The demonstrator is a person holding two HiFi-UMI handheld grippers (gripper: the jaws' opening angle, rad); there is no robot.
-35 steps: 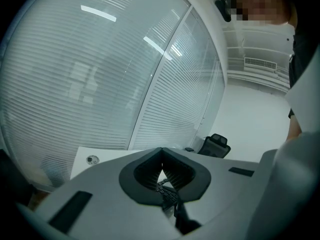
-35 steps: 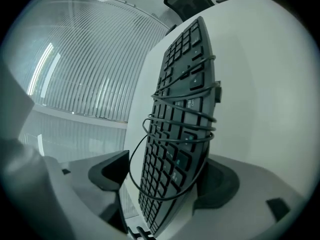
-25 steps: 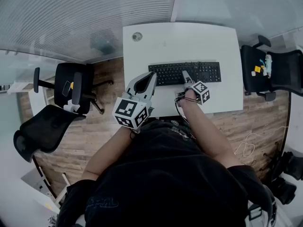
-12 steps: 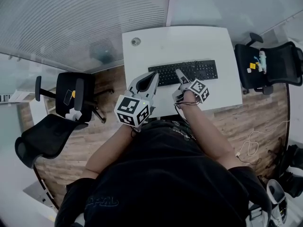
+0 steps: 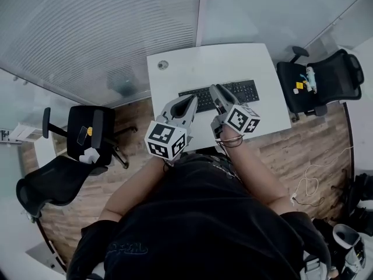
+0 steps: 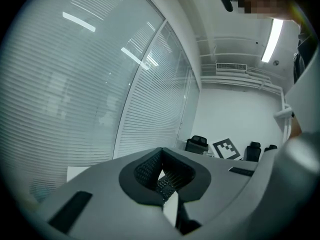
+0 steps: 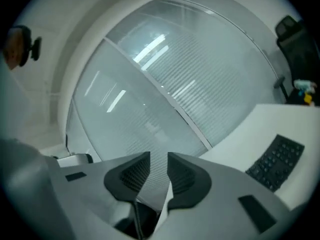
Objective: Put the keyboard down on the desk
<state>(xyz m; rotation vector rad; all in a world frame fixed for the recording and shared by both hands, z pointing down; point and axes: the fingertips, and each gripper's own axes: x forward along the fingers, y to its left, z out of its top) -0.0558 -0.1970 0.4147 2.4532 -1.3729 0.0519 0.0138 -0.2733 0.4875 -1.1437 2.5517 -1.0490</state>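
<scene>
Between the pads of your right gripper only a narrow slit is left, with nothing in it: those jaws have just been closing on air. A second ago that gripper was down at the keyboard; now you have lifted it well clear and rolled it over. Your left gripper has its tips together, empty too, raised just beside the right one. Beyond both, the keyboard lies flat on the white desk, touched by neither claw. I'd judge the put-down finished; you need only draw back.
</scene>
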